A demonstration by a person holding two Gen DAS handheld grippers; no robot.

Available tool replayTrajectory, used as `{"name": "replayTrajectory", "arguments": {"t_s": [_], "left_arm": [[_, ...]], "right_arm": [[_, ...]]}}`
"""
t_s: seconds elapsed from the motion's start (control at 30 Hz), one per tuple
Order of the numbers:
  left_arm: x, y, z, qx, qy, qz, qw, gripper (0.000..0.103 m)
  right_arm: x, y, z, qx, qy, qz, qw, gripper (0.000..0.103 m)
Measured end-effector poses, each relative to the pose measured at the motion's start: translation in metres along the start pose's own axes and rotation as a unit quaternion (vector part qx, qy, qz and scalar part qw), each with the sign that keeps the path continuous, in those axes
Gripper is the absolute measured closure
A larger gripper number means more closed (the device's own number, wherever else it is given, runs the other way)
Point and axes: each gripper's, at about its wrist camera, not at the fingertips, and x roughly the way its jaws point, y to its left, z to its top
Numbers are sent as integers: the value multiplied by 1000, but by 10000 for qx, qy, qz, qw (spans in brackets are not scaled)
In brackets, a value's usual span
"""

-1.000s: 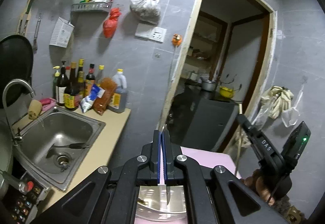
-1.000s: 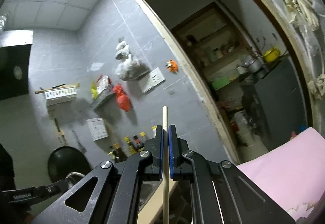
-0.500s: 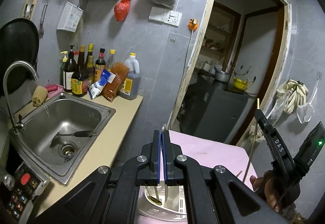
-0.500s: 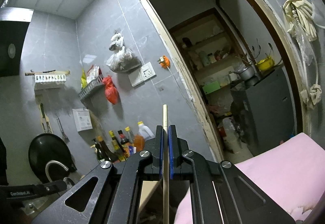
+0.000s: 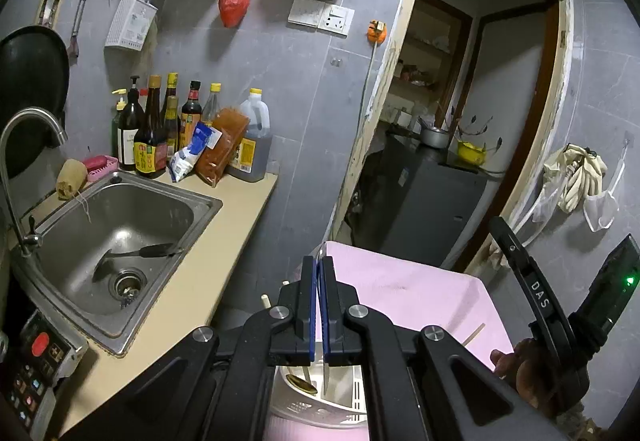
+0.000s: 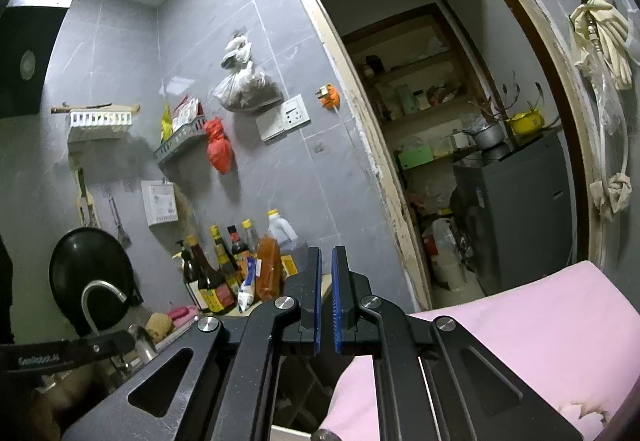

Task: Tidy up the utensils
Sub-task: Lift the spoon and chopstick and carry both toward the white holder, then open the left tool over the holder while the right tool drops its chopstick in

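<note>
My left gripper (image 5: 319, 269) is shut on a thin metal utensil that hangs point-down over a white utensil basket (image 5: 316, 397) on the pink table cover (image 5: 400, 293). A brass spoon (image 5: 302, 385) lies in the basket. A wooden chopstick (image 5: 474, 334) lies on the pink cover, and a chopstick tip (image 5: 264, 299) shows by the left fingers. My right gripper (image 6: 326, 261) has its jaws slightly apart with nothing between them. Its body also shows in the left wrist view (image 5: 560, 321).
A steel sink (image 5: 116, 241) with a black spatula (image 5: 136, 253) sits to the left, with sauce bottles (image 5: 160, 133) behind it. A doorway (image 5: 460, 121) opens to a dark cabinet. An induction cooker panel (image 5: 36, 361) is at lower left.
My right gripper has opened and the chopstick it held is gone from its jaws. Both cameras have tilted downward. The left gripper stays shut on its utensil.
</note>
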Motion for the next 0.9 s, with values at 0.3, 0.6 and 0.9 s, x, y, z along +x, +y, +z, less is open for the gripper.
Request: {"name": "replayTrajectory", "arguments": {"t_s": [0.3,0.6,0.9], "left_arm": [[1,1,-4,-36,310,-265,9992,100],[-8,-12,-8,126,332,-308,9989,99],[-19,-47,-5,301,155,-644,9974,47]], "right_arm": [[-27,-2,8,-190,249,-61,9995,87],[-60,-15,28,-273,228,-358,9987,67],[-103,-35,53,-490,138,-709,9962,47]]}}
